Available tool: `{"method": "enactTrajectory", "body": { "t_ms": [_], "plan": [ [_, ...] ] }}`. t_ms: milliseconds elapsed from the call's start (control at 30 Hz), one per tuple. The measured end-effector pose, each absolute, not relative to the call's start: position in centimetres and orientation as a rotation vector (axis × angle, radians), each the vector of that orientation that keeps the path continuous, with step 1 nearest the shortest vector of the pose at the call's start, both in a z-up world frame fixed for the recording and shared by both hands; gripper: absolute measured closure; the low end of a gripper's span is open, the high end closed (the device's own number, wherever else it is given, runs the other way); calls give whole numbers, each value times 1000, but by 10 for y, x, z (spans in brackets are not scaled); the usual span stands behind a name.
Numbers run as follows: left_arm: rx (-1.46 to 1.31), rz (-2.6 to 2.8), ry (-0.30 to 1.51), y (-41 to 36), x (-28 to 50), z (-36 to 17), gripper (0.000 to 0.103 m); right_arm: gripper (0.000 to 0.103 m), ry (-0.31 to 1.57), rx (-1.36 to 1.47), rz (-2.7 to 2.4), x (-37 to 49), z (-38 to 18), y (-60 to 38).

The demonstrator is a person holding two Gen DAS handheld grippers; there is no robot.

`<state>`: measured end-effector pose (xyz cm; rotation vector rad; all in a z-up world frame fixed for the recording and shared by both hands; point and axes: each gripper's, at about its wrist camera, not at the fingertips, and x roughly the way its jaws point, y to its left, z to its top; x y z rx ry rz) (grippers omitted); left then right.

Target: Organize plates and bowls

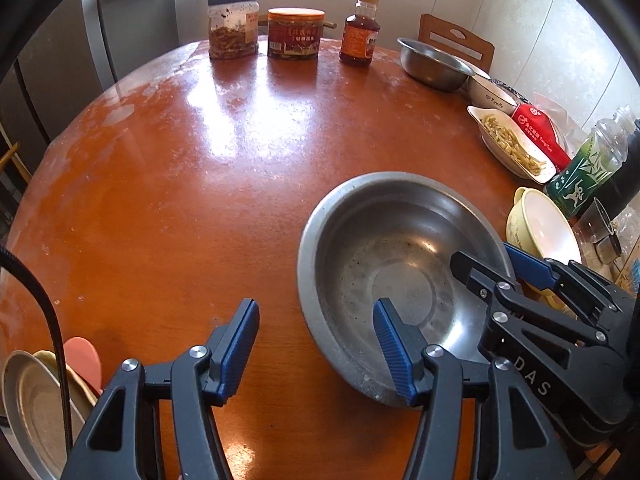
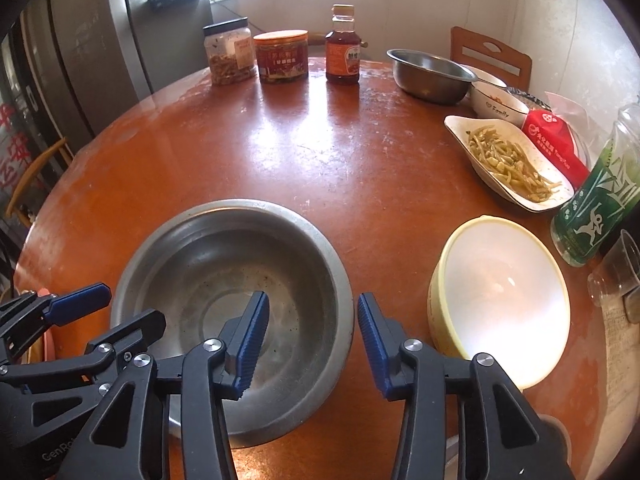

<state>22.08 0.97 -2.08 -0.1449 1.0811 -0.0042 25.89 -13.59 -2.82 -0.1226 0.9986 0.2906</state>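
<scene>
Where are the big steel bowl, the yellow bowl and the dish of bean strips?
big steel bowl [image 2: 224, 280], right wrist view, inner wall.
yellow bowl [image 2: 500, 292], right wrist view, white inside.
dish of bean strips [image 2: 460, 128], right wrist view, bare far end.

The round, glossy reddish-brown worktop [image 2: 280, 152] carries a large steel basin [image 2: 232, 280] near the front, with a pale yellow bowl [image 2: 500, 300] just right of it. Along the far edge stand a black-lidded jar [image 2: 230, 54], an orange-lidded jar [image 2: 282, 56] and a sauce bottle [image 2: 343, 46]. On the right lie a smaller steel bowl [image 2: 430, 74], a white bowl [image 2: 496, 106], a dish of yellow-green vegetable strips [image 2: 508, 160], a red packet [image 2: 556, 140] and a green bottle [image 2: 596, 204]. Plates [image 1: 36, 404] are stacked at the near left.
</scene>
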Motion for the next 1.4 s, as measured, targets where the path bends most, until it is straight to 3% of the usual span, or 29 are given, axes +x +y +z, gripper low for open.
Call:
{"method": "enactTrajectory", "body": {
  "t_ms": [133,900,1400],
  "plan": [
    [-180,-51,1102,9,222,-27,65,68,998,-99,317,259,-29,-137],
    [-132,24,918,15,150,37,66,70,843,-7,443,195,24,-134],
    [-120,52,885,5,105,39,66,69,789,-14,475,143,31,-142]
  ]
}}
